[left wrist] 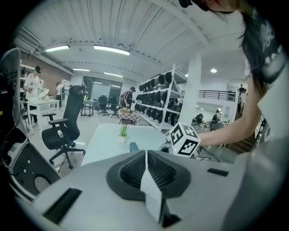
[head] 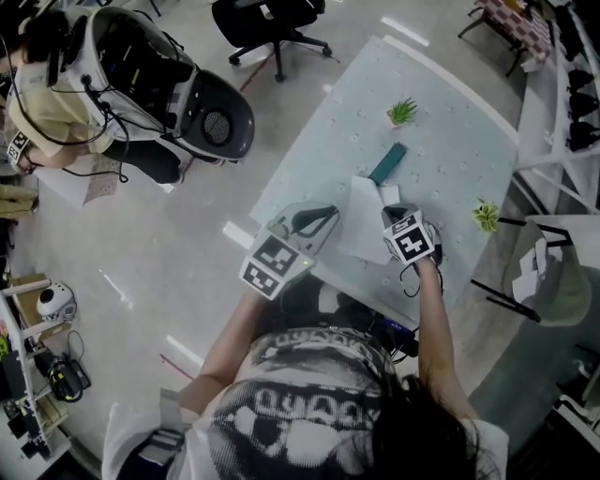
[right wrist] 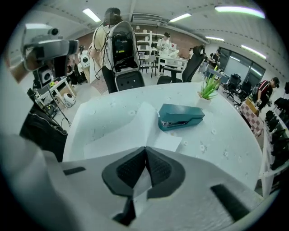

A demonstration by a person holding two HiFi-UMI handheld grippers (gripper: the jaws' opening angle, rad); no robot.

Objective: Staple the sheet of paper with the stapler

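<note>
Pale, speckled table (head: 450, 159) fills the middle of an open workshop floor, and you stand at its near edge. Your left gripper (left wrist: 146, 154) has its jaws pressed together on one edge of the sheet of paper (head: 361, 220). Your right gripper (right wrist: 145, 150) pinches the same sheet at its other side, jaws closed on it. Between the two grippers the paper is creased and partly lifted, while its far part lies on the table. Just beside the sheet's far edge lies the teal stapler (right wrist: 180, 116), flat on the table and touched by neither gripper. Farther off stands a small potted plant (right wrist: 208, 88). Beyond the table's far corner sits an office chair (head: 272, 23).
</note>
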